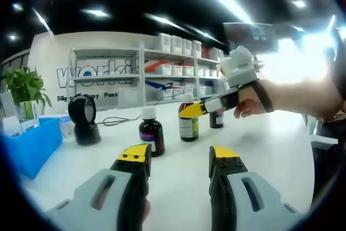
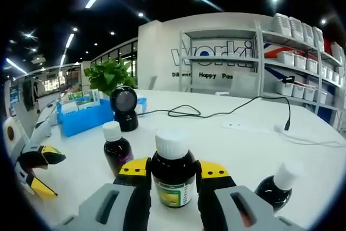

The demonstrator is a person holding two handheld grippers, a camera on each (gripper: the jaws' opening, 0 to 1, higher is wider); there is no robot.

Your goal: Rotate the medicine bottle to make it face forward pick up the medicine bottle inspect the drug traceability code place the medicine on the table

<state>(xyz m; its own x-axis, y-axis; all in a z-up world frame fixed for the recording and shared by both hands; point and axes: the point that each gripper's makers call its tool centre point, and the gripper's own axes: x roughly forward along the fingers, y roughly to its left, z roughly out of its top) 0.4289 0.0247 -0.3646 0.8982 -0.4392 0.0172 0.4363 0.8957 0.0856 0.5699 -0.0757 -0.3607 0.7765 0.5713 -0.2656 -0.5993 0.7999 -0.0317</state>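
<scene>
Glossy dark glass medicine bottle, matt white plastic cap, smooth white table, glossy blue plastic bin

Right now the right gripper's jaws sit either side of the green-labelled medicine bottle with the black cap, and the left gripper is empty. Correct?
Not quite: the cap is white, not black. The right gripper view shows the right gripper with its jaws either side of the green-labelled medicine bottle, topped by a white cap. The left gripper is indeed empty, jaws apart.

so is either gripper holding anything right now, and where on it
The right gripper brackets the middle medicine bottle at its body, below the white cap; firm contact can't be told. The left gripper is open, holding nothing.
</scene>
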